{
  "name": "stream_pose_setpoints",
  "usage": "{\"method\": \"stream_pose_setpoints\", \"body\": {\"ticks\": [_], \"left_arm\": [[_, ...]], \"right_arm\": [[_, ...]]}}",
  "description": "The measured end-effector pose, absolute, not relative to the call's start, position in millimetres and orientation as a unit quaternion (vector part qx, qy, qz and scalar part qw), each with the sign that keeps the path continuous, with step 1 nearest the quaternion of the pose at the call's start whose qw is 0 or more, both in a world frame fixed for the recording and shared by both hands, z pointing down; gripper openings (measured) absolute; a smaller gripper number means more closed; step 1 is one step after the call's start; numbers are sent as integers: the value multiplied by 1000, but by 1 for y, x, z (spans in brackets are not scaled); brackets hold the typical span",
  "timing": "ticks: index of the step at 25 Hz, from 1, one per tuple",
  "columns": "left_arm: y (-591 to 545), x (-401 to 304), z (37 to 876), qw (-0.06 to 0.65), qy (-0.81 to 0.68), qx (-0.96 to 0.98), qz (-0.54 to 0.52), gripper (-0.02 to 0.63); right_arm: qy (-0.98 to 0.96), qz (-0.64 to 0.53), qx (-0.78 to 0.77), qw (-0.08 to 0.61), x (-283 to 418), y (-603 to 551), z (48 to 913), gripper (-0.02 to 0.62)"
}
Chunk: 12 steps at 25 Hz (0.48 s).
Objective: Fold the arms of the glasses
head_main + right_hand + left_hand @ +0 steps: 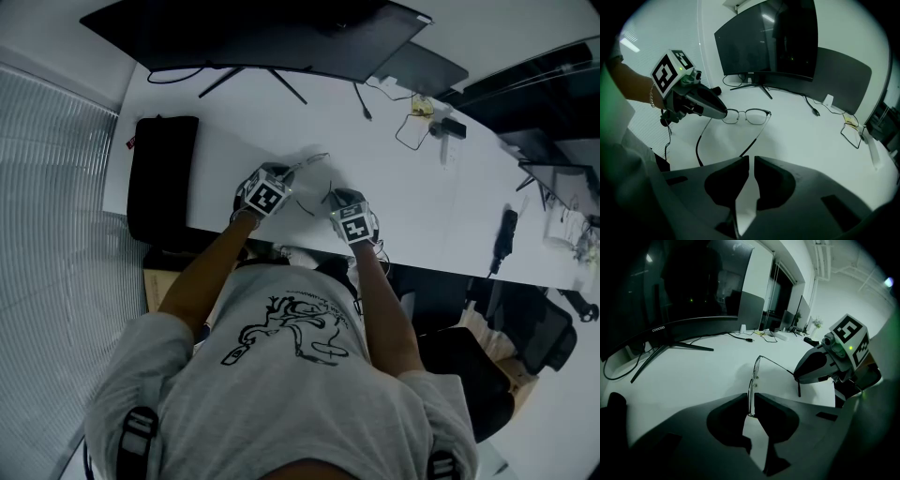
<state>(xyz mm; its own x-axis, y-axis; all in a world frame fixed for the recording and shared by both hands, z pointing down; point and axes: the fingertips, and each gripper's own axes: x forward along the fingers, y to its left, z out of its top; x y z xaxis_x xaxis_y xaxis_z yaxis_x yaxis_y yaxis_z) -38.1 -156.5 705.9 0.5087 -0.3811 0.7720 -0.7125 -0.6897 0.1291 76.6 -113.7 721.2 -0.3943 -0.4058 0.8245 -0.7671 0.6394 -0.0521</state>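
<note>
Thin metal-rimmed glasses (749,116) are held above the white table (412,211) between my two grippers. My left gripper (750,400) is shut on the outer edge of one lens rim, which shows edge-on between its jaws. In the right gripper view that gripper (705,104) holds the frame's left end, and the loose arm (699,138) hangs down below it. My right gripper (751,160) is shut on the far end of the other arm (757,136), which stands unfolded. In the head view both grippers (281,180) (337,199) sit close together near the table's front edge.
A wide curved monitor (272,37) on a spread stand fills the back of the table. A black case (161,173) lies at the left. Cables and small items (427,117) are scattered at the right rear. The table's front edge runs just below the grippers.
</note>
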Motion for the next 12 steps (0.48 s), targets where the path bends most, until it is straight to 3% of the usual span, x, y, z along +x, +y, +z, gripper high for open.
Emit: {"method": "stream_pose_setpoints", "body": {"ticks": [12], "left_arm": [[-153, -35, 707, 222, -327, 839, 373, 63]], "right_arm": [[-809, 218, 360, 410, 72, -112, 720, 46]]}}
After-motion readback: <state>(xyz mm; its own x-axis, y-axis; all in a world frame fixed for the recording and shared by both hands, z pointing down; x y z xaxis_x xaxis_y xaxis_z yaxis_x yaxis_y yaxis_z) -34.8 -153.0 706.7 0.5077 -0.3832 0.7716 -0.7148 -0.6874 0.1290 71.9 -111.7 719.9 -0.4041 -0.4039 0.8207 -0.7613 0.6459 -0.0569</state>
